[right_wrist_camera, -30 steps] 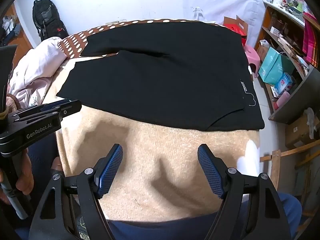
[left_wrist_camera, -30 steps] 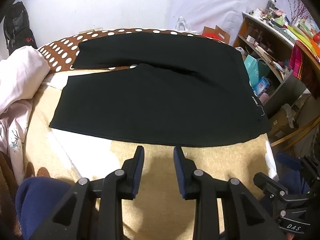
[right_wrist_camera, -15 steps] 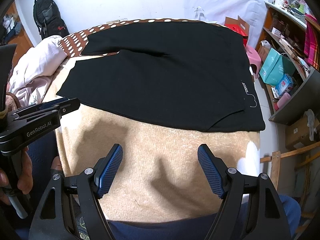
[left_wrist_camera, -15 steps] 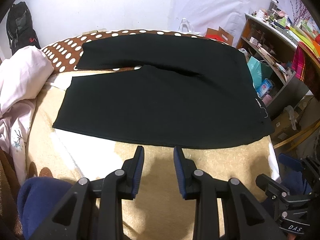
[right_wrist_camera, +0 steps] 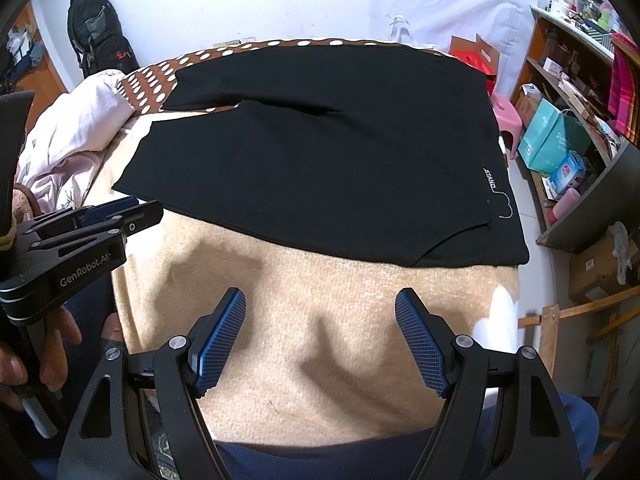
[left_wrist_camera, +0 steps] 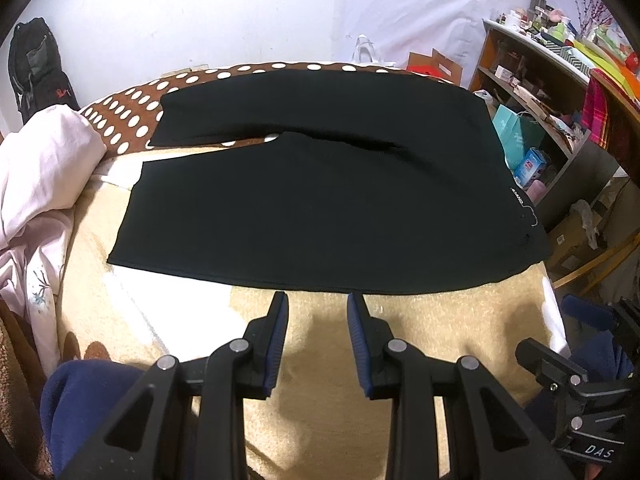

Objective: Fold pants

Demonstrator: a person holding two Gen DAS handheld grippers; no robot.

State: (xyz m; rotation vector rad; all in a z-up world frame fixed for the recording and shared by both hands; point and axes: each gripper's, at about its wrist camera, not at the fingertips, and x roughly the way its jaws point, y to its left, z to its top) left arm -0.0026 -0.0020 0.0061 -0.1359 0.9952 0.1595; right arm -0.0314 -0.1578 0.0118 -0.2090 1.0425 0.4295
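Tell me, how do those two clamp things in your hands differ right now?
The left gripper has its blue pads close together with a narrow gap; the right gripper is spread wide. The left gripper's tips sit right at the near hem of the black pants; the right gripper's tips are farther back over the tan blanket. Both are empty, black-framed, and point at the pants.

You have one pair of black pants [left_wrist_camera: 320, 208], spread flat with two legs showing, on one tan blanket [left_wrist_camera: 320, 360]. You hold two grippers: the left gripper [left_wrist_camera: 316, 320] and the right gripper [right_wrist_camera: 320, 320], each with two blue-padded fingers. Around them you see one polka-dot cover [left_wrist_camera: 132, 116], one pink quilt [left_wrist_camera: 40, 168], one black backpack [right_wrist_camera: 96, 36] and one pink stool [right_wrist_camera: 508, 112].
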